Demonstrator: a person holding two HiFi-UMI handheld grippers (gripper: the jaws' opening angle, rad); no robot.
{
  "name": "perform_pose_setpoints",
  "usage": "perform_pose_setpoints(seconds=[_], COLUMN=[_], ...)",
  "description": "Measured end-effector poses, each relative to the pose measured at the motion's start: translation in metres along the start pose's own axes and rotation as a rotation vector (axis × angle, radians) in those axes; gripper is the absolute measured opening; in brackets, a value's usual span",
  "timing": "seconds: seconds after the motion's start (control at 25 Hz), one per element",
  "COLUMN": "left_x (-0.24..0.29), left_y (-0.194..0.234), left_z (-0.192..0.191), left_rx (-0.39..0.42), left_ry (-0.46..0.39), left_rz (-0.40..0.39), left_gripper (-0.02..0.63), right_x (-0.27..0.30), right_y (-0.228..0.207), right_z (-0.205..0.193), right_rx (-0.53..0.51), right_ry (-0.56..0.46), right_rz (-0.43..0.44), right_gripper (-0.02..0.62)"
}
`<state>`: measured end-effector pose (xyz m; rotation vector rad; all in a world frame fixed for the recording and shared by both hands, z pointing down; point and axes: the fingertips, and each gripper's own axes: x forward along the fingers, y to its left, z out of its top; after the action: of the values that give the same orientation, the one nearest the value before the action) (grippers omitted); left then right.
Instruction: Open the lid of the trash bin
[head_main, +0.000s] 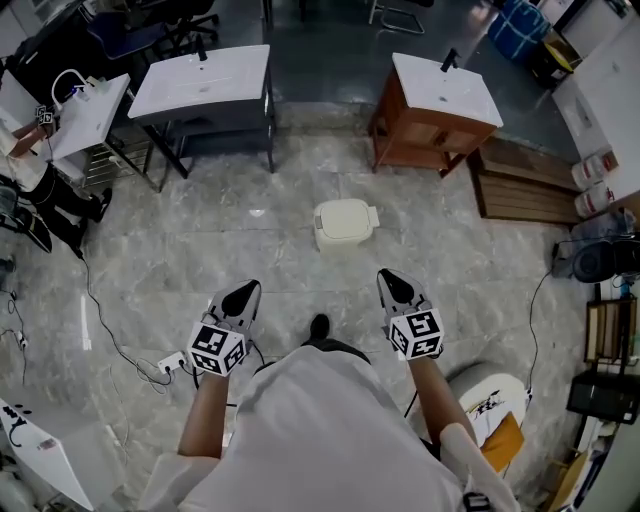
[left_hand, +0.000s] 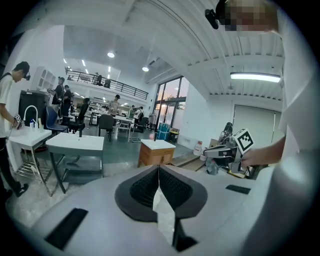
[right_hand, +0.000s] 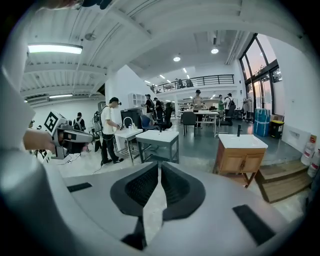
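Left tool (head_main: 244, 294), right tool (head_main: 393, 283): both closed, empty.

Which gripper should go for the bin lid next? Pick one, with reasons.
Right, probably. The right gripper sits nearer the trash bin than the left gripper, and the lid's tab juts toward its side. Both are shut and empty.

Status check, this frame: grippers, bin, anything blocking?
Left gripper shut, empty; right gripper shut, empty. Trash bin ahead, lid down, untouched. Nothing between grippers and bin.
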<state>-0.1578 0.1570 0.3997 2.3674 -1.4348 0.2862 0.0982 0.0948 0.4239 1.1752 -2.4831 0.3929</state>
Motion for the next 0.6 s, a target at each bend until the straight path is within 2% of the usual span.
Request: perform_pose_setpoints(seconds=[0.6], left_x=[0.080], left_y=[-0.010], left_z=[0.012], left_rx=[0.010], left_ry=[0.051], left_rz=[-0.003], left_gripper=[0.018], right_x=[0.039], right_y=[-0.066], right_z=[0.005], right_rx=[-0.011], right_ry=[0.023], right_rz=[0.048], right_gripper=[0.035])
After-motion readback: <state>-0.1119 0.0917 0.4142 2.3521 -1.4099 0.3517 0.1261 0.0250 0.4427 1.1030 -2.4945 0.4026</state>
